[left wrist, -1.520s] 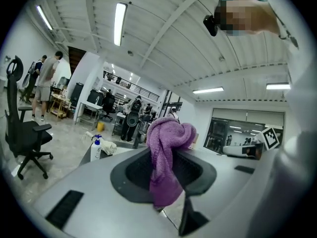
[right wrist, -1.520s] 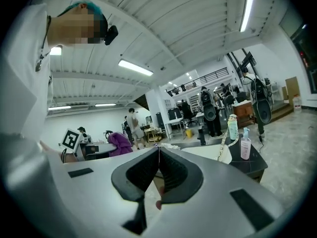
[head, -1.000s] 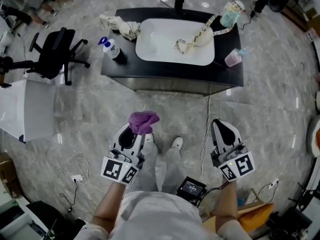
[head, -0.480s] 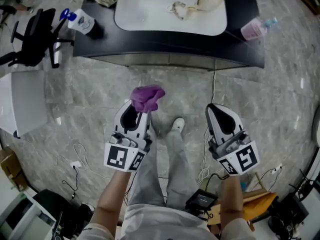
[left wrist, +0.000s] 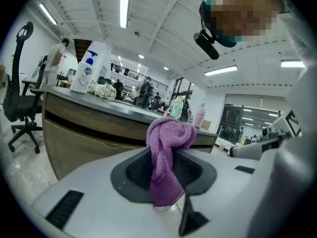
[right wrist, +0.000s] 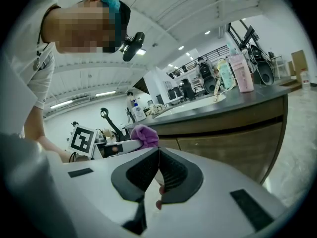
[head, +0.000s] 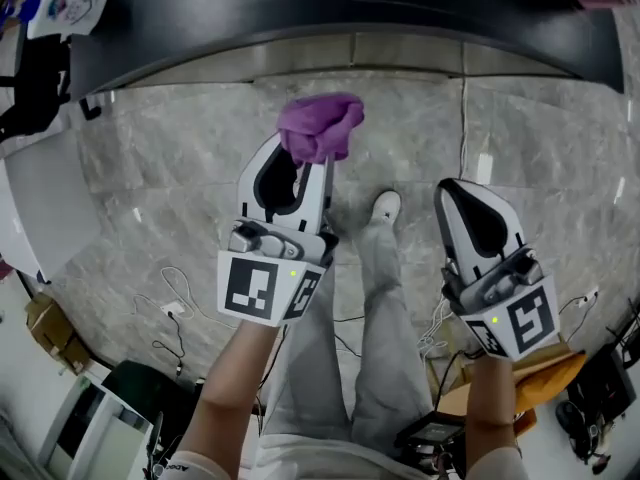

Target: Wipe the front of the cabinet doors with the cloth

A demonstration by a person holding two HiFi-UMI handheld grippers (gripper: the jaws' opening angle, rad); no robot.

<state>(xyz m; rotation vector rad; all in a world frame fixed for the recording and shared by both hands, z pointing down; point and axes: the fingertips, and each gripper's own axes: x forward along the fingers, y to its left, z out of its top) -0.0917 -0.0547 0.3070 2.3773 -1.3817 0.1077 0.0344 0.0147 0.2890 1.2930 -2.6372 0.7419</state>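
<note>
Pinching the cloth, the left gripper; right gripper fingers pressed together.

The cloth is a purple terry rag, bunched into a soft, folded lump. It is pinched between the fingers of the left gripper, with one end bulging out past the tips and the rest hanging down between them. It sits in front of the counter, below its dark top and clear of it. The cabinet doors under that counter are flat, wood-toned and closed, and the cloth is not touching them.
</note>
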